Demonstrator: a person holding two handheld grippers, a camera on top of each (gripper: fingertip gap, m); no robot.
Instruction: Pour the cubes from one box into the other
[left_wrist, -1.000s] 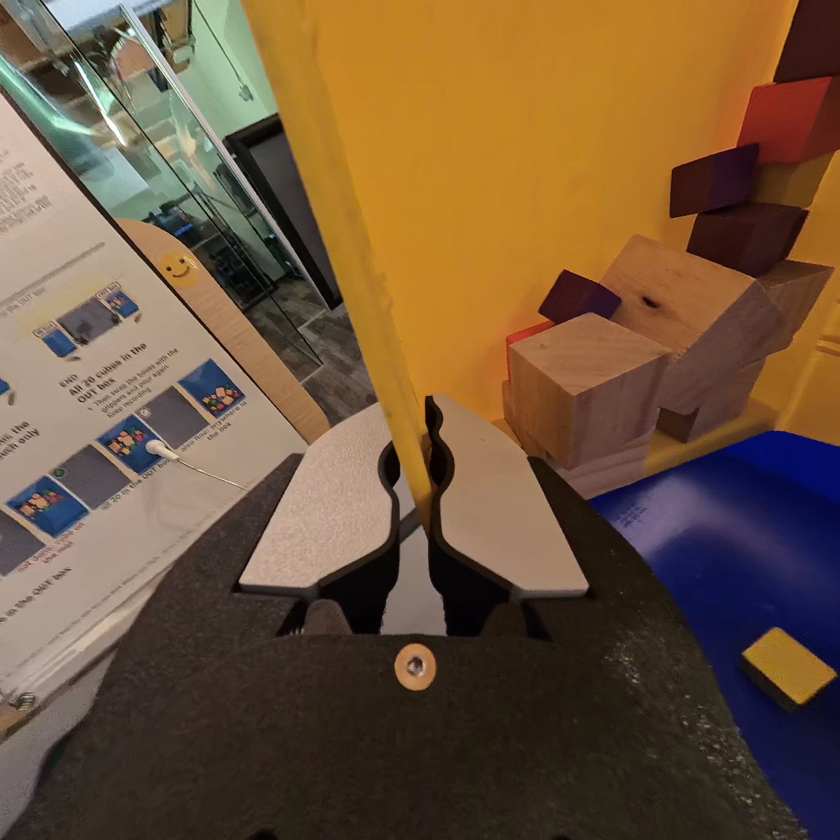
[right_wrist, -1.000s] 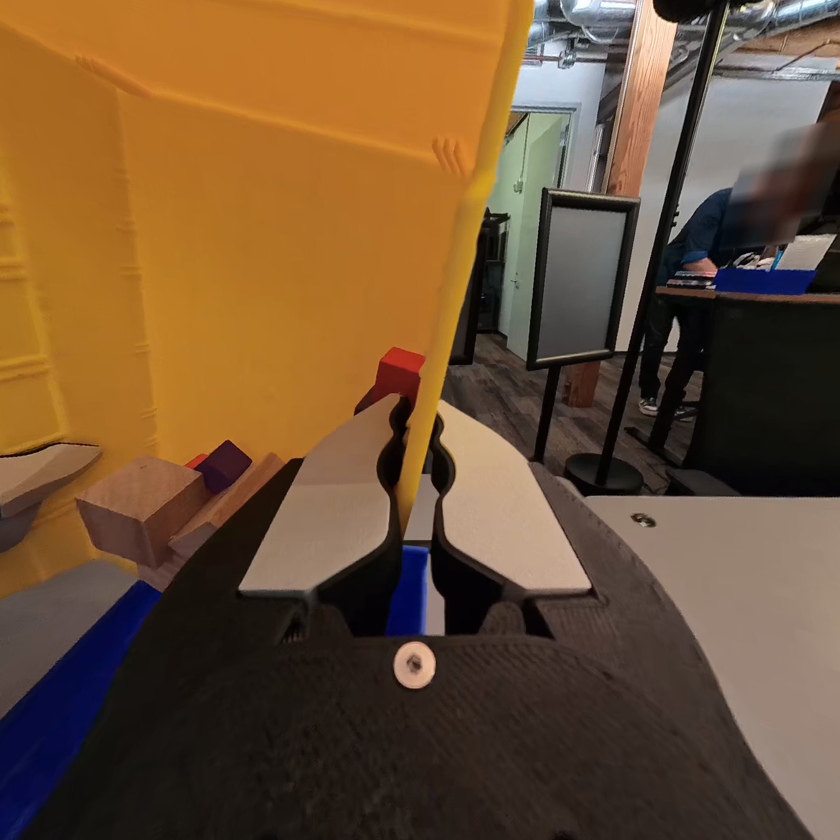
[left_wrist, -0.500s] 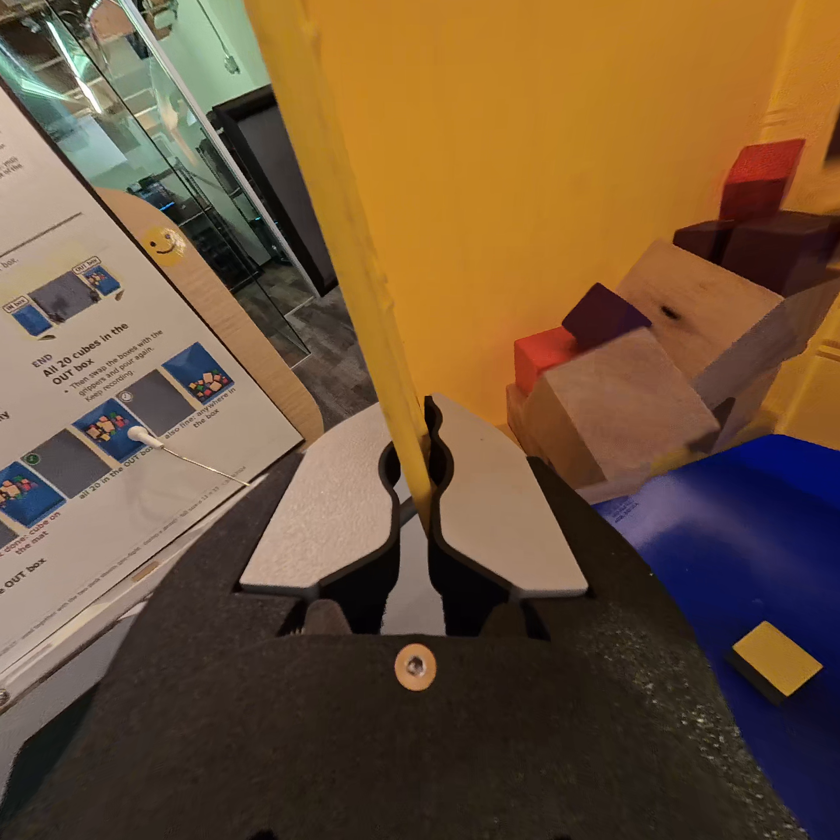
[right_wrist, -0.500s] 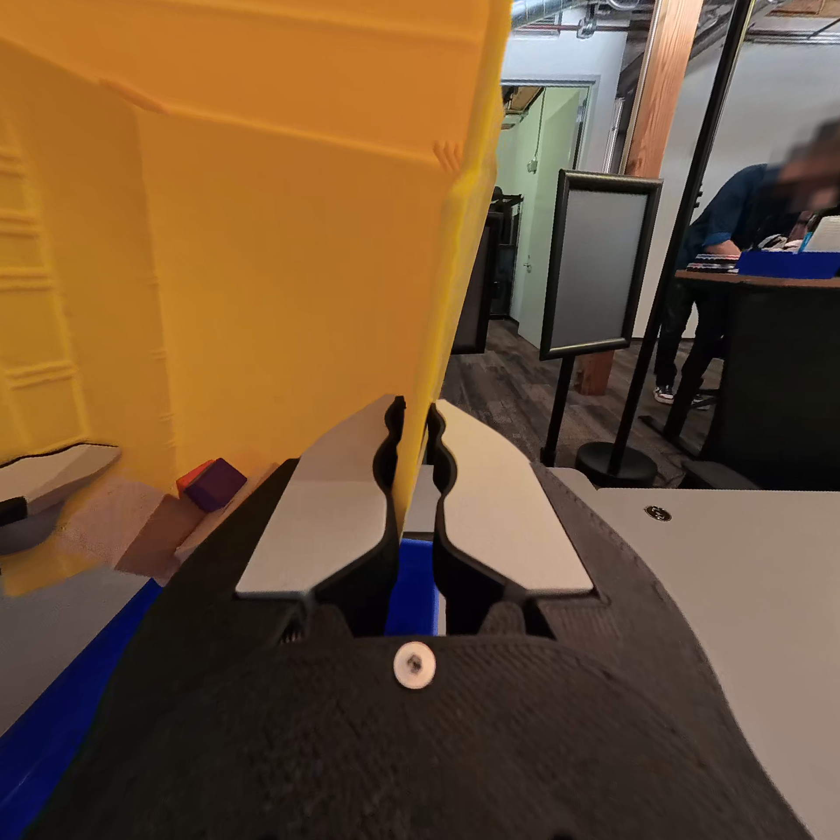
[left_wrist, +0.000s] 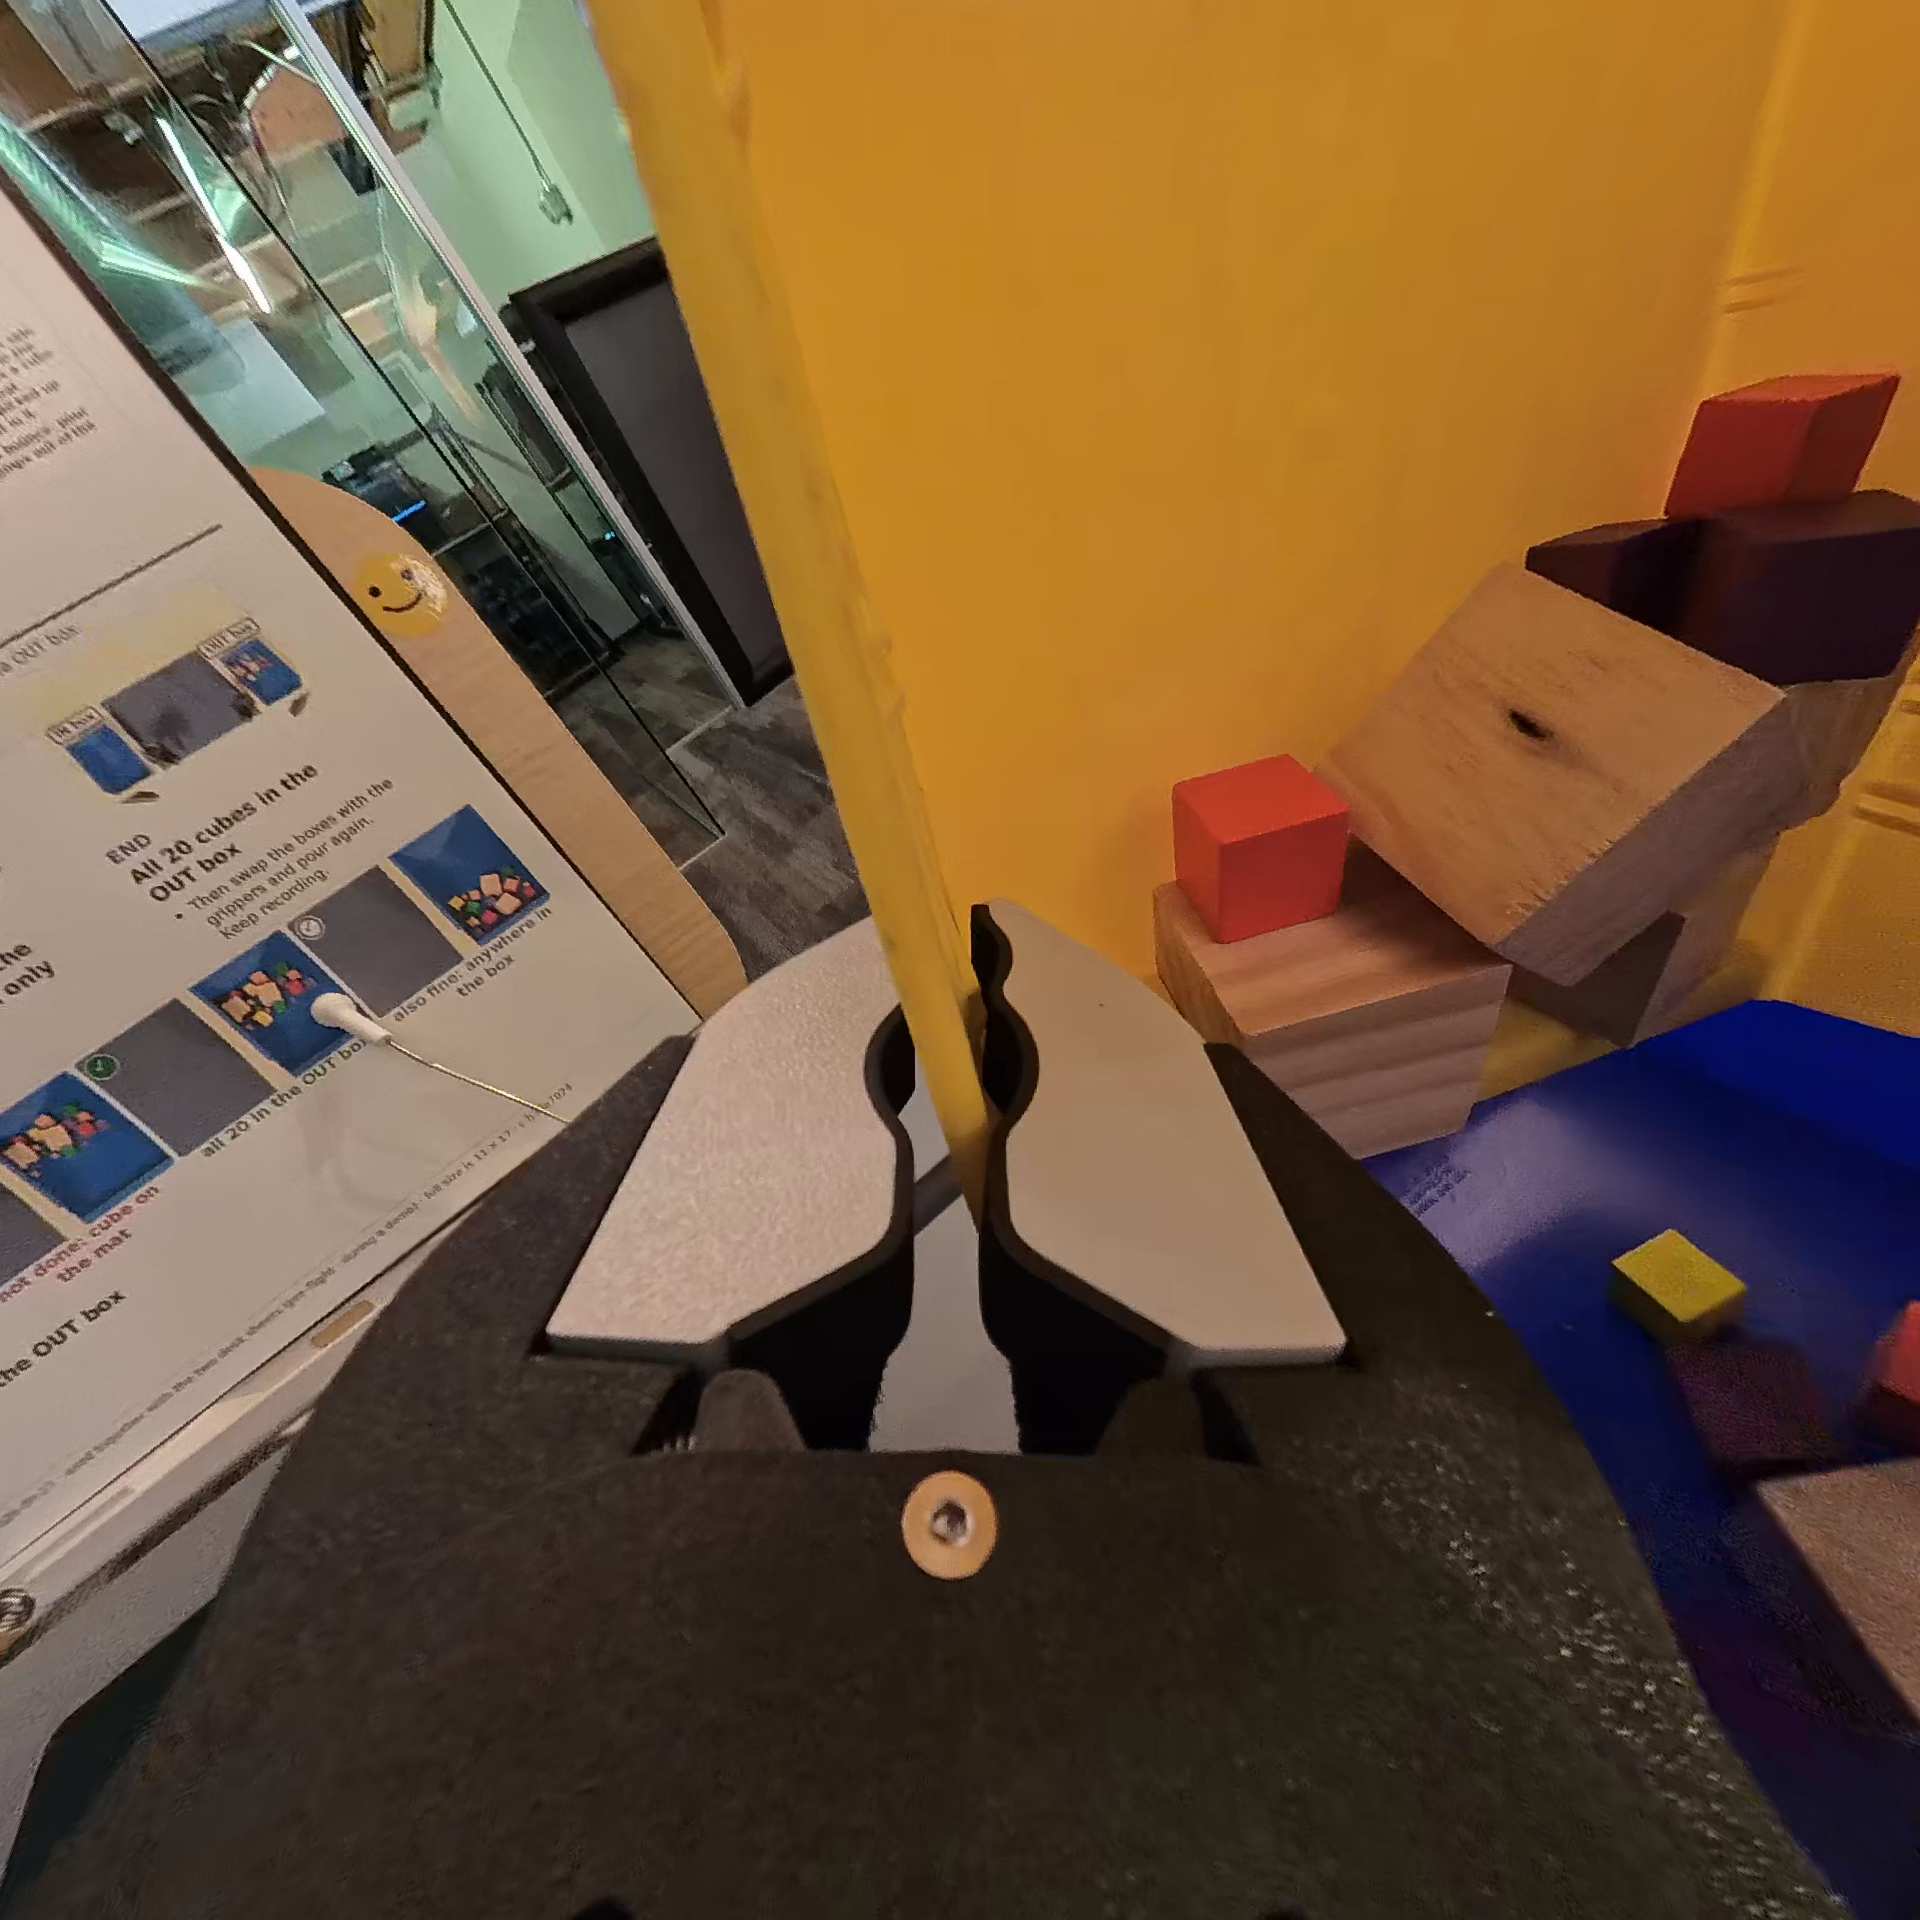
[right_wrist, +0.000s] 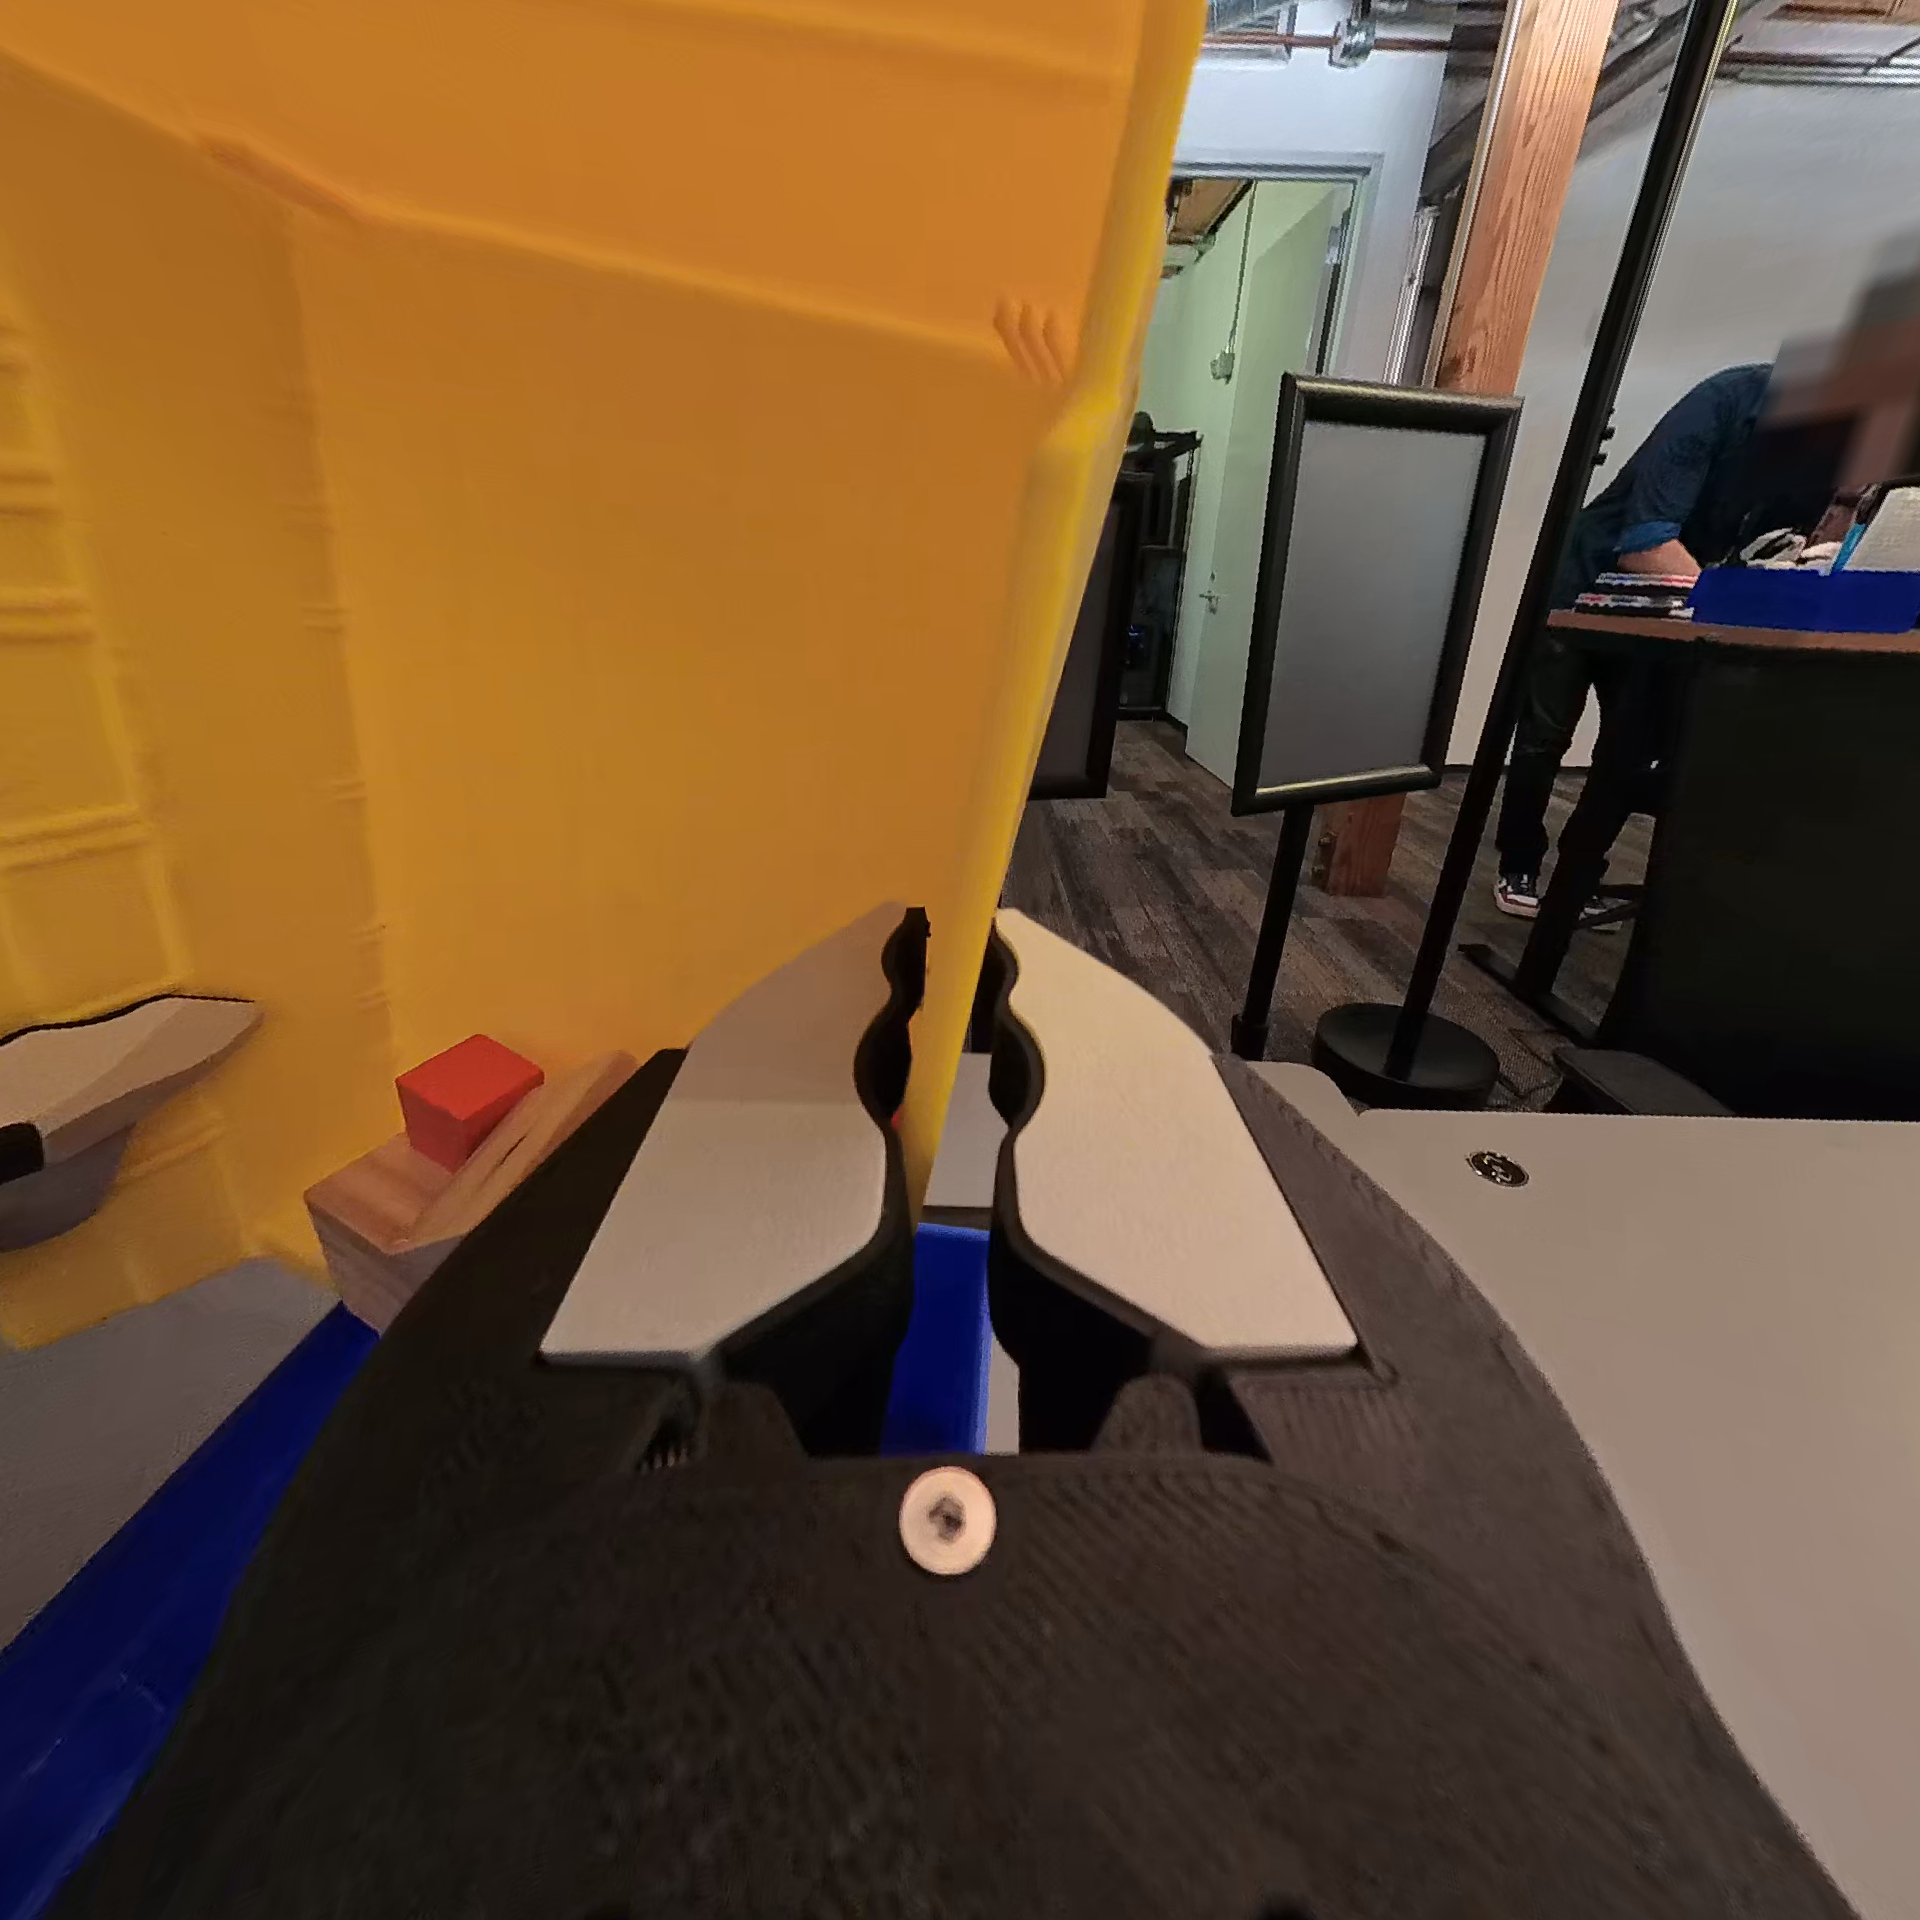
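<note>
The yellow box (left_wrist: 1195, 416) is tipped steeply on its side over the blue box (left_wrist: 1621, 1174). My left gripper (left_wrist: 951, 997) is shut on the yellow box's left wall. My right gripper (right_wrist: 951, 997) is shut on its right wall (right_wrist: 1049, 623). Wooden cubes (left_wrist: 1538, 769), red cubes (left_wrist: 1257, 842) and dark purple cubes (left_wrist: 1787, 592) pile at the yellow box's lower rim. A small yellow cube (left_wrist: 1678, 1283) and other blurred cubes lie in the blue box. In the right wrist view a red cube (right_wrist: 462, 1091) sits on a wooden cube (right_wrist: 374, 1216), and the left gripper's finger (right_wrist: 114, 1060) shows at far left.
An instruction sheet (left_wrist: 208, 935) stands at the left with a white cable tip (left_wrist: 348, 1013) on it. The grey tabletop (right_wrist: 1662, 1351) lies to the right. Beyond it are framed sign stands (right_wrist: 1361, 603), a black pole base (right_wrist: 1403, 1049) and a person (right_wrist: 1662, 582) at a desk.
The yellow box has tipped further. Cubes have slid down and several have dropped into the blue box, and the pile at the rim is smaller. Both grippers kept their hold.
</note>
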